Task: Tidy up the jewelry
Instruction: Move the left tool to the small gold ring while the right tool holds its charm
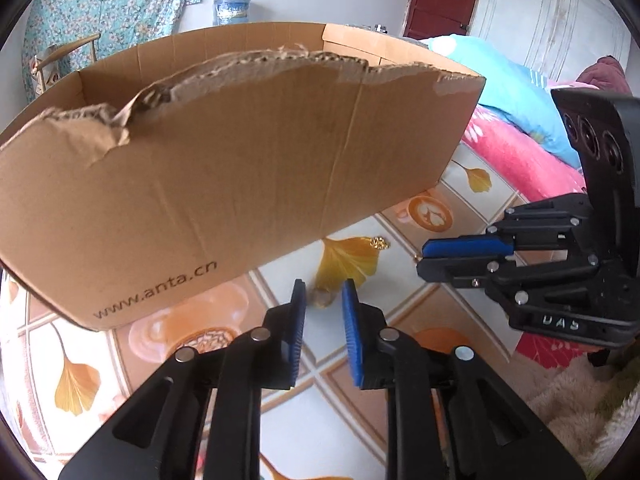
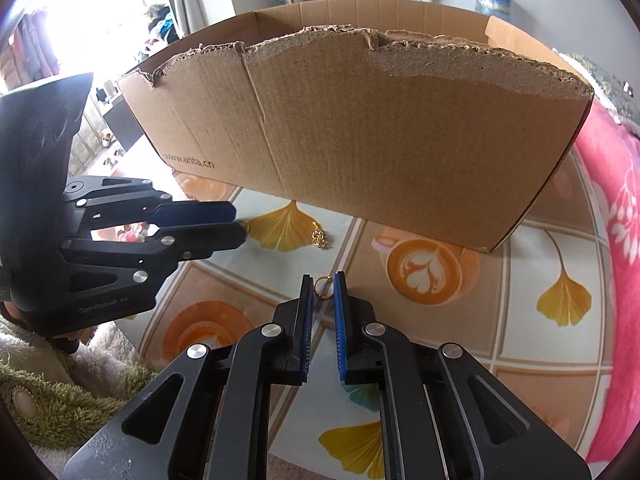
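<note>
My left gripper point(image 1: 323, 285) hangs open over the table, and a small beige-gold piece point(image 1: 324, 299) lies in the gap between its blue pads without touching either. From the right wrist view, the left gripper point(image 2: 240, 224) reaches in from the left. My right gripper point(image 2: 323, 278) is shut on a thin gold ring point(image 2: 322, 285), pinched at the very tips; in the left wrist view it point(image 1: 420, 257) comes in from the right. A small gold chain piece point(image 1: 380, 243) point(image 2: 320, 238) rests on the table just in front of the cardboard box point(image 1: 240, 160) point(image 2: 360, 140).
The box has a torn top rim and fills the far side of the table point(image 2: 520, 320), whose cover shows ginkgo leaves and coffee cups. A pink blanket point(image 2: 612, 220) lies along the right. A fuzzy sleeve point(image 2: 60, 392) shows at lower left.
</note>
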`<action>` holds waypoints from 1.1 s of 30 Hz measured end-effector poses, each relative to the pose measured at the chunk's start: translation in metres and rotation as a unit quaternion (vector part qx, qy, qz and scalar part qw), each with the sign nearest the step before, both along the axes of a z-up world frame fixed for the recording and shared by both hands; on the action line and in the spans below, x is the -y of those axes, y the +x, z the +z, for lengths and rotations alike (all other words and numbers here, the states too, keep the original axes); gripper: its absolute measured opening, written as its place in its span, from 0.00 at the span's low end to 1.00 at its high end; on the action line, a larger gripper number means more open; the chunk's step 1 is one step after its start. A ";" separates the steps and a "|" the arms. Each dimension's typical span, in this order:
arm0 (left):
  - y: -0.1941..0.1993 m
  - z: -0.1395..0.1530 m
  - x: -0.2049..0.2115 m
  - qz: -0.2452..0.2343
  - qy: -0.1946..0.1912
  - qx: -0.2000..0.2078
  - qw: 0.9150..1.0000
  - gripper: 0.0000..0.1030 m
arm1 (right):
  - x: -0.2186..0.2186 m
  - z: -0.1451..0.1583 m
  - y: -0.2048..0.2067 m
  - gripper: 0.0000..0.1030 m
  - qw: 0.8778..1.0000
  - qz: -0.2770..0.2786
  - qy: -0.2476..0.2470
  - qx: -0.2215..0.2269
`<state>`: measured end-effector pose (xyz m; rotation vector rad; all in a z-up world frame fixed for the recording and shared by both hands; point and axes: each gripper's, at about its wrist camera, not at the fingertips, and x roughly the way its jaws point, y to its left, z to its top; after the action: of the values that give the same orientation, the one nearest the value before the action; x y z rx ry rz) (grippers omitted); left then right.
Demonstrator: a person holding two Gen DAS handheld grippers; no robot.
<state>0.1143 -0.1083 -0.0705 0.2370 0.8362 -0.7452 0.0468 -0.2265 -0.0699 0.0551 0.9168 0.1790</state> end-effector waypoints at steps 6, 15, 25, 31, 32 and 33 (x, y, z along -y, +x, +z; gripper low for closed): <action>-0.002 -0.001 0.006 -0.001 0.009 0.010 1.000 0.18 | -0.001 -0.002 -0.001 0.08 1.000 -0.002 0.008 0.004; -0.001 -0.001 0.013 -0.003 0.023 0.017 1.000 0.09 | 0.006 0.003 -0.005 0.09 1.000 0.000 0.014 0.005; -0.009 -0.001 0.007 0.009 0.025 0.017 1.000 0.09 | 0.015 0.008 -0.010 0.24 1.000 0.004 0.012 0.009; -0.011 -0.001 0.002 0.015 0.031 0.014 0.999 0.09 | 0.003 0.007 -0.004 0.24 1.000 0.027 0.002 0.010; -0.012 0.000 0.001 0.015 0.031 0.013 0.999 0.09 | 0.000 0.007 -0.004 0.24 0.999 0.029 -0.008 0.011; -0.012 0.000 0.001 0.016 0.032 0.012 0.999 0.09 | -0.002 0.007 -0.003 0.24 0.999 0.030 -0.015 0.012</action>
<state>0.1028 -0.1090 -0.0708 0.2879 0.8392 -0.6850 0.0433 -0.2242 -0.0627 -0.0016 0.8978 0.2218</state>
